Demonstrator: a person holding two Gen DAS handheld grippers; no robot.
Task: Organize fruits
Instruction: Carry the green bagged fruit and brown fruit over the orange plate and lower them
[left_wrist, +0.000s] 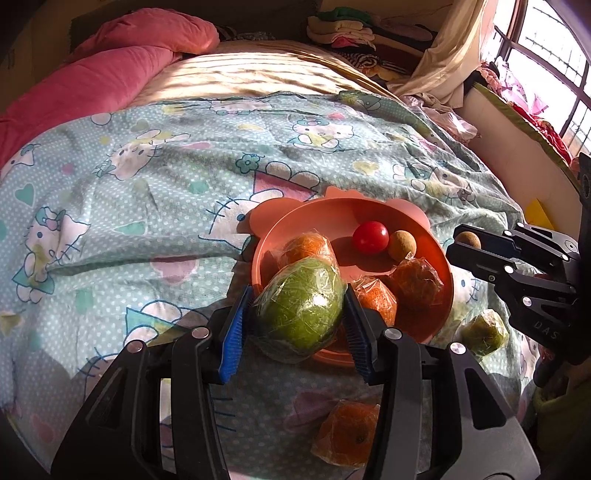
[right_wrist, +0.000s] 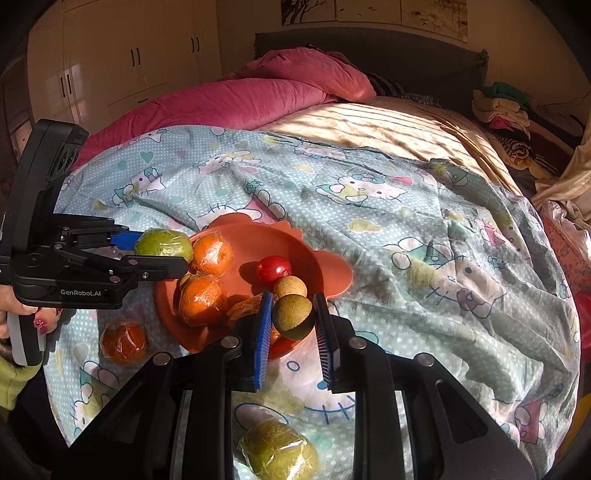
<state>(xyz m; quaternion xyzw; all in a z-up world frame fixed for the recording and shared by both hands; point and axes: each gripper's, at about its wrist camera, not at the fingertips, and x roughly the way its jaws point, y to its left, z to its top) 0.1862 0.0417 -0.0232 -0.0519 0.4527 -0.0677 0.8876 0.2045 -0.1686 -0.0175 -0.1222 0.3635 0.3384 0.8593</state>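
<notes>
While the left gripper (left_wrist: 298, 314) has its blue-padded jaws clenched on a green wrapped fruit (left_wrist: 299, 308), that fruit hangs over the near rim of the orange plate (left_wrist: 343, 218), which sits on the cartoon-print blanket (left_wrist: 147, 177) spread over the bed. Just beyond these jaws, inside the plate, lie three orange fruits in clear wrap: one (left_wrist: 306, 245) right behind the green fruit, one (left_wrist: 375, 301) just to the right of the right-hand jaw, and one (left_wrist: 415, 280) a little farther right. Farther ahead in the plate a red tomato (left_wrist: 370, 237) and a small tan round fruit (left_wrist: 401, 243) sit touching or nearly so. Below the left jaws, off the plate, another wrapped orange fruit (left_wrist: 347, 434) lies on the blanket. The right gripper (right_wrist: 293, 317) is grasping a small brown-green round fruit (right_wrist: 293, 316) between its jaws, held at the plate's near edge, just in front of the tan fruit. Below these jaws a second green wrapped fruit (right_wrist: 279, 448) rests on the blanket, outside the plate. To the left of the right jaws the left gripper comes in from the side with its green fruit above the plate's left edge, and a hand (right_wrist: 35, 321) with red-painted nails holds its handle. Well beyond both pairs of jaws a pink quilt (right_wrist: 258, 92) is heaped at the head of the bed.
</notes>
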